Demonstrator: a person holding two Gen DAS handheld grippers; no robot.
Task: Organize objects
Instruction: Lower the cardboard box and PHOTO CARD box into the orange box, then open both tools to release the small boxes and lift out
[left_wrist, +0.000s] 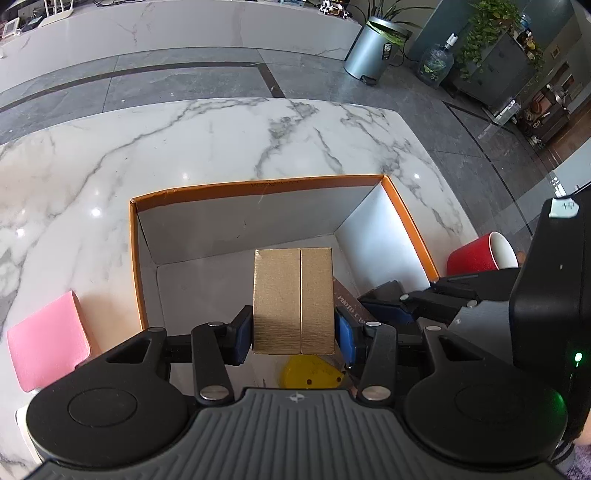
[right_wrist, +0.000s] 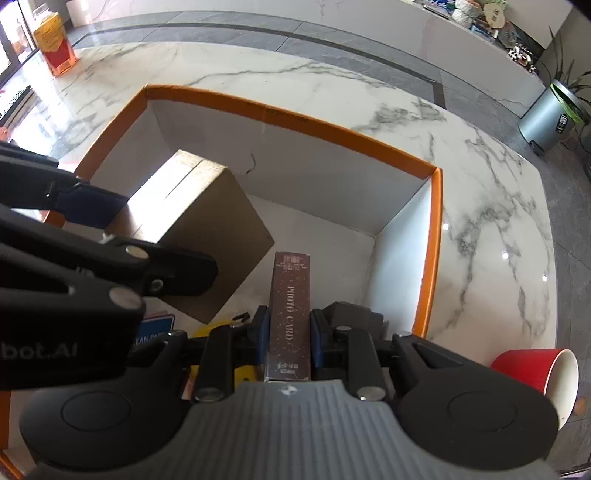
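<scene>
My left hand-held gripper (left_wrist: 293, 334) clamps the gold box (left_wrist: 293, 299) and my right hand-held gripper (right_wrist: 286, 334) clamps the photo card box (right_wrist: 288, 314), both low inside the orange-rimmed box (right_wrist: 295, 114) for packing

Bench (left_wrist: 221, 147): white marble top with grey veins. Directly on it: an open orange-rimmed box (left_wrist: 258, 188) with white inside walls; a pink block (left_wrist: 48, 343) just left of the box; a red cup (left_wrist: 480, 254) lying on its side right of the box; an orange container (right_wrist: 55, 48) at the far left corner, well apart from the box.
</scene>
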